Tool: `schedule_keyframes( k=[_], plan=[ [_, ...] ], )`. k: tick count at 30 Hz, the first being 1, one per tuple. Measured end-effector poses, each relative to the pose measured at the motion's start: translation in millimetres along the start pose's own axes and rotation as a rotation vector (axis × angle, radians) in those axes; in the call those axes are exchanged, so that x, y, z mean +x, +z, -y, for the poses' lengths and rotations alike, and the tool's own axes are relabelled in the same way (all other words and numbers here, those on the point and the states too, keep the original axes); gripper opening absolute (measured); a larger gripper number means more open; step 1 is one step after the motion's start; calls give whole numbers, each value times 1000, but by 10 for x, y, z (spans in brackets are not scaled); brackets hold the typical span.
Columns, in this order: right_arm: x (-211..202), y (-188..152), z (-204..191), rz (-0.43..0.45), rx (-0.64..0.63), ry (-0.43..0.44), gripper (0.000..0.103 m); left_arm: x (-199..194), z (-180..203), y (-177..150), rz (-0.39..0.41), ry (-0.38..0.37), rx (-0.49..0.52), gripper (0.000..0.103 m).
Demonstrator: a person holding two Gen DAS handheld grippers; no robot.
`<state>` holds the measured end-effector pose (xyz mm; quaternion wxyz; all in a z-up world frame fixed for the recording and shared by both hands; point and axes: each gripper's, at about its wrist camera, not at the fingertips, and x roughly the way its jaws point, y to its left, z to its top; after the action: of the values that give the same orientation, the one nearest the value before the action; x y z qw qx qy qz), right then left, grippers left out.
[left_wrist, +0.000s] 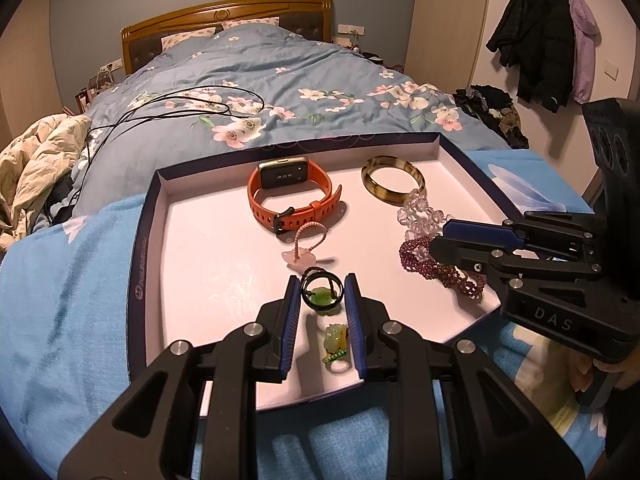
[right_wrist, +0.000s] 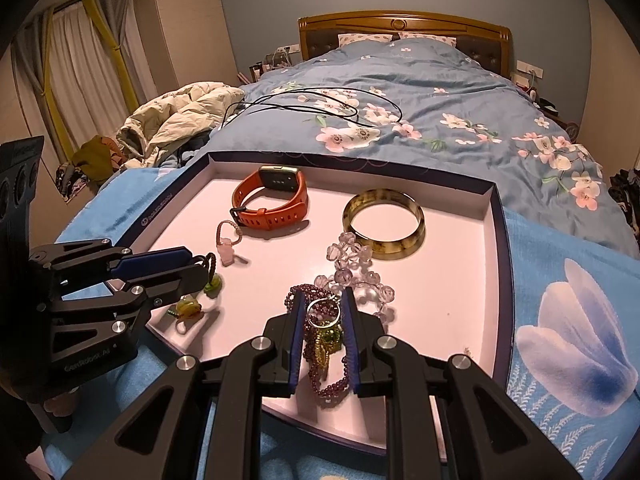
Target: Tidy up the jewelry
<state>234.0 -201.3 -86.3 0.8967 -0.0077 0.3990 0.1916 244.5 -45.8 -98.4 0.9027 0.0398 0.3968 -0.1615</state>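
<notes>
A shallow white tray with a dark blue rim lies on the bed. My left gripper is shut on a black ring with a green stone; it also shows in the right wrist view. A green and yellow charm lies between the fingers below it. My right gripper is shut on a thin silver ring, above a purple bead bracelet. An orange watch, an amber bangle, clear beads and a pink charm lie in the tray.
The tray sits on a light blue flowered blanket. Behind it are a blue floral duvet with a black cable and a cream jacket on the left side. Coats hang on the right wall.
</notes>
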Motion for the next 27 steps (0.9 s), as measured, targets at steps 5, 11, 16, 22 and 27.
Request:
schedule_keyframes(
  k=[5, 11, 16, 22, 27],
  plan=[
    [-1, -2, -2, 3, 4, -6, 18, 4, 0, -16, 6, 14, 2, 34],
    [-136, -27, -5, 36, 18, -6, 36, -117, 14, -48, 37, 10, 2, 54],
    [-350, -75, -38, 91, 27, -21, 61, -381, 59, -123, 103, 42, 7, 84],
    [-619, -217, -147, 154, 19, -60, 83, -780, 105, -272, 193, 115, 3, 98],
    [-871, -400, -290, 228, 5, -101, 94, -1110, 113, -428, 270, 136, -34, 98]
  ],
)
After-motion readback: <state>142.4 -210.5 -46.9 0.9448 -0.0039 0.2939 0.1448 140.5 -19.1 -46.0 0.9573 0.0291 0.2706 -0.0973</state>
